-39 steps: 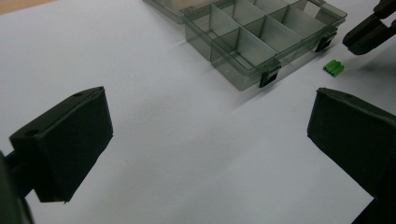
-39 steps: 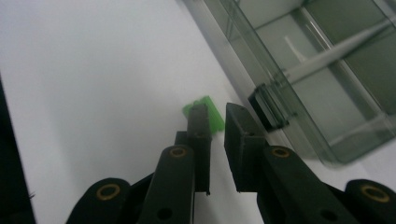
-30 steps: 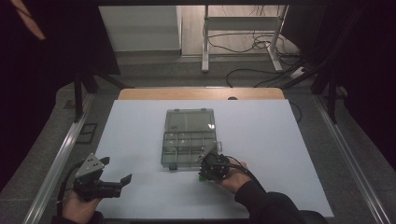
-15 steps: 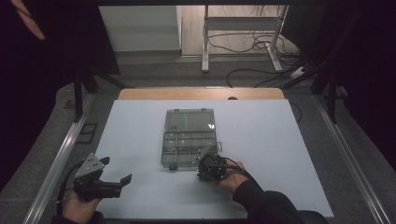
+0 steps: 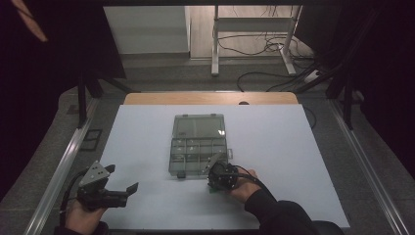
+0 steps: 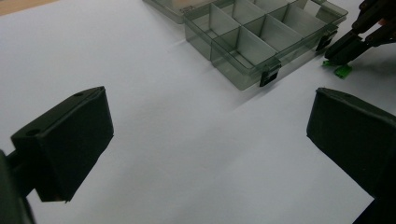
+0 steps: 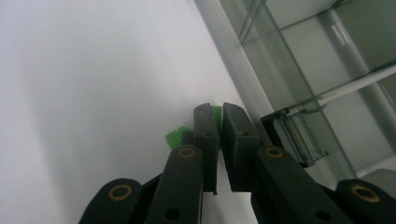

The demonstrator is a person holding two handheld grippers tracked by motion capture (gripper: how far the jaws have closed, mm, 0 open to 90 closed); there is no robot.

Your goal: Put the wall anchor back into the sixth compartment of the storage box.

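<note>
**Closed on the green piece beside the box**

Pinched the green piece at the front edge of the compartment box, just off its right-hand latch and down on the white surface. Drew the fingers of the right gripper in the last little way over the past half second, until barely a slit was left, with the green sliver showing in it. Left a second green bit loose just beside the fingers, also in front of the box. Kept the right hand in the same spot by the box's front right corner as a second ago, so only the squeeze was new.

Judged as the grasp made and the lift not yet begun. Next, probably up and over the box's front wall into one of its open, empty-looking compartments.

Held the left gripper well to the left of the box, near the surface's front edge. Kept its fingers spread wide and holding nothing.
</note>
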